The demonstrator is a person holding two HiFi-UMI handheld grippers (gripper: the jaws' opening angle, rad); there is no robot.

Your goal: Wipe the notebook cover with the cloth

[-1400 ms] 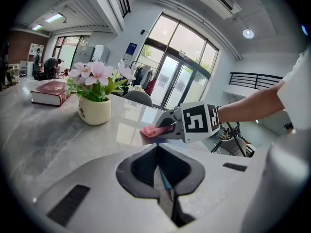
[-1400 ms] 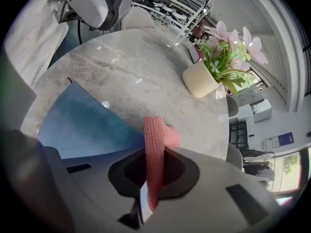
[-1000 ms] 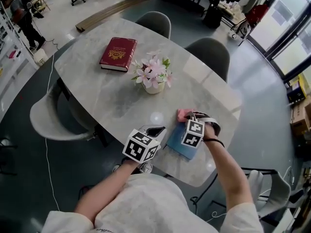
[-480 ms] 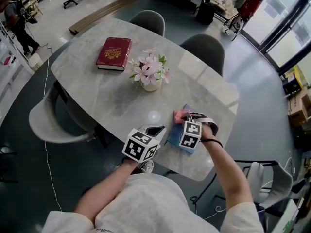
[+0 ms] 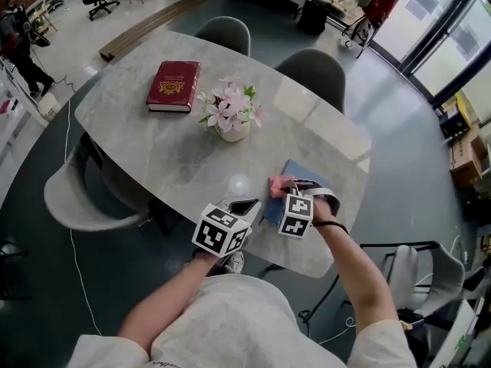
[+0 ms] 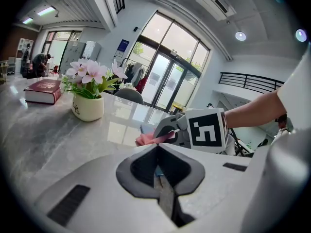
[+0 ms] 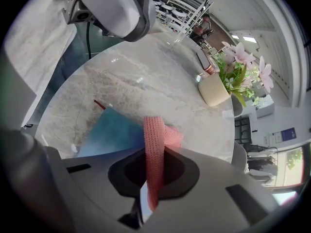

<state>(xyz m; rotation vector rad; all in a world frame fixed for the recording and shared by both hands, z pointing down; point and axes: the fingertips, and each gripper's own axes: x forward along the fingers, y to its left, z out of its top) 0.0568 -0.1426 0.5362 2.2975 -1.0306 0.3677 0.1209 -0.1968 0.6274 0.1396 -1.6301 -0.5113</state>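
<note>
The right tongs [image 7: 151, 159], clamping the pink cloth [image 7: 156, 130], are dragging it back across the blue notebook [image 7: 109, 132], so wiping is progressing; the left tongs [image 6: 163, 178] are idling closed and empty.

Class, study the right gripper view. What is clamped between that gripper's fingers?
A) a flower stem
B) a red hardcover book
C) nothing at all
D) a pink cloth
D: the right gripper is shut on the pink cloth, which stands up between its fingers above the blue notebook.
</note>
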